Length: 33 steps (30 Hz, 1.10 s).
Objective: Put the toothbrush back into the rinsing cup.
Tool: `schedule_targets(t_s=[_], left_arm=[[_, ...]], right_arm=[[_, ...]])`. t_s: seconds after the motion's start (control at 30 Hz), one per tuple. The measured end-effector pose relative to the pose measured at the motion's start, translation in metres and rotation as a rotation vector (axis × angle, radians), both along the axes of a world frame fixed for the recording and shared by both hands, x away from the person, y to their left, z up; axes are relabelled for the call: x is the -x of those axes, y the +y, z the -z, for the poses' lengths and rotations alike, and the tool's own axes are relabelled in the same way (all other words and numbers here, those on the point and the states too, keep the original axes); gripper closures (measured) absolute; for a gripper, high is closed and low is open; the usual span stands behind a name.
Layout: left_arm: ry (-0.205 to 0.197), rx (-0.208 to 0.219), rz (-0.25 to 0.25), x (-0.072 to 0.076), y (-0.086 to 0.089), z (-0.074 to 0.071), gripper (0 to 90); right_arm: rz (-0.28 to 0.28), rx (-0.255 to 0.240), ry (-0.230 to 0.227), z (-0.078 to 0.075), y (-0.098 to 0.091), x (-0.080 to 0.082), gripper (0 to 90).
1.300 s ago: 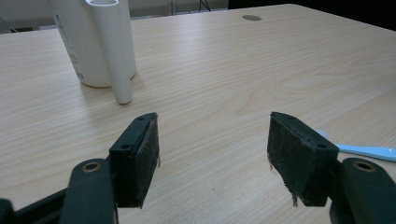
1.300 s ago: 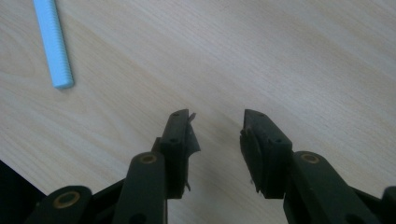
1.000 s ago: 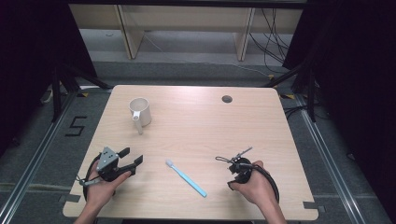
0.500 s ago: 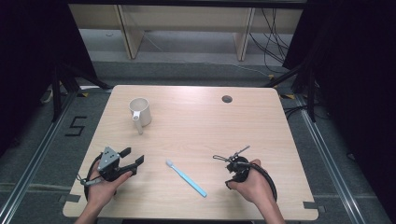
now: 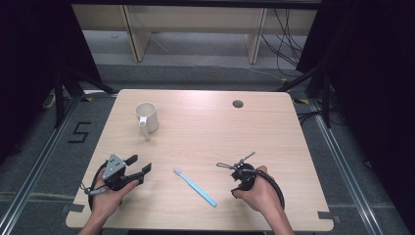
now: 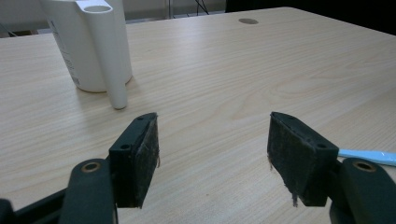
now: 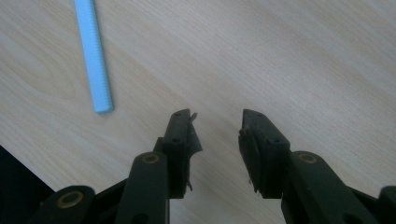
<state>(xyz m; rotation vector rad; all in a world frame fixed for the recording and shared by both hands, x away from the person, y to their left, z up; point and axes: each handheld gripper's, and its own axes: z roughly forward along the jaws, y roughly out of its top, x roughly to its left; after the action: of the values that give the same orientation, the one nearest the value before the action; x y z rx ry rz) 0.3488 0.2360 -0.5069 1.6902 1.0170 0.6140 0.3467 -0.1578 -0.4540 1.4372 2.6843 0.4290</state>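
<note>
The right gripper [image 7: 217, 123] has just been closing a little, yet its jaws are partly apart with nothing between them — only bare table [image 5: 205, 122]. The blue toothbrush [image 5: 195, 186] lies flat just to its left, not touching. The left gripper [image 6: 212, 149] is wide open and empty — the white cup [image 6: 88, 44] stands ahead of it.

Left gripper [image 5: 139, 165] rests low with jaws wide apart; right gripper [image 5: 230, 166], jaws just narrowing, holds nothing.
</note>
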Motion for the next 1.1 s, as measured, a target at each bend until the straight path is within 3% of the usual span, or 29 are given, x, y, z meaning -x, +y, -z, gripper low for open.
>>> schedule_targets(t_s=[0.03,0.13,0.17,0.27,0.33,0.43,0.5,0.6,0.63,0.7,0.77,0.8,0.87,0.9,0.97,1.0,1.1], left_arm=[[-0.004,0.002,0.003,0.0,0.0,0.0,33.7],[-0.002,0.005,0.008,0.0,-0.001,0.001,33.6],[0.006,-0.003,0.003,0.0,-0.001,0.0,33.6],[0.003,-0.001,0.005,0.001,-0.002,0.0,33.5],[0.004,-0.002,0.006,0.0,-0.002,0.0,33.5],[0.003,-0.002,0.006,0.0,-0.002,0.0,33.5],[0.003,-0.001,0.006,0.001,-0.002,0.0,33.5],[-0.007,0.006,0.011,0.0,-0.003,0.0,33.5],[-0.007,0.003,0.009,0.0,-0.003,0.0,33.4],[0.0,-0.005,0.003,0.001,-0.002,0.0,33.4],[-0.001,-0.005,0.003,0.001,-0.003,0.0,33.4],[-0.003,-0.003,0.005,0.001,-0.003,0.0,33.4],[-0.008,0.0,0.007,0.001,-0.003,0.0,33.4],[-0.007,-0.001,0.007,0.001,-0.003,0.0,33.4],[-0.008,-0.001,0.007,0.001,-0.003,0.0,33.4],[-0.001,-0.008,0.004,0.001,-0.003,0.0,33.4],[-0.001,-0.007,0.005,0.001,-0.003,-0.001,33.4]], right_arm=[[-0.026,0.006,-0.014,0.001,-0.001,-0.002,64.2],[-0.023,0.012,-0.011,0.001,0.002,-0.001,64.1],[-0.06,0.004,-0.022,0.002,0.0,-0.003,64.1],[-0.027,0.007,0.007,-0.001,0.003,-0.002,64.0],[-0.05,0.033,-0.018,0.001,0.002,-0.004,64.0],[-0.054,0.02,-0.012,0.001,0.004,-0.004,64.1],[-0.023,0.018,-0.003,0.001,0.009,-0.002,64.0],[-0.061,0.008,-0.018,0.002,0.009,-0.004,63.4],[-0.066,-0.021,-0.014,0.001,0.011,-0.004,63.1],[-0.064,-0.027,-0.02,0.001,0.011,-0.004,62.8],[-0.049,0.001,-0.019,0.002,0.013,-0.004,62.8],[-0.069,0.01,-0.024,0.002,0.013,-0.005,62.5],[-0.083,-0.007,0.002,0.003,0.013,-0.006,61.6],[-0.046,0.031,-0.001,0.002,0.016,-0.003,61.5],[-0.042,0.016,-0.015,0.002,0.017,-0.003,61.2],[-0.074,0.027,-0.02,0.001,0.016,-0.004,61.0],[-0.042,0.034,-0.016,-0.001,0.018,-0.002,60.9]])
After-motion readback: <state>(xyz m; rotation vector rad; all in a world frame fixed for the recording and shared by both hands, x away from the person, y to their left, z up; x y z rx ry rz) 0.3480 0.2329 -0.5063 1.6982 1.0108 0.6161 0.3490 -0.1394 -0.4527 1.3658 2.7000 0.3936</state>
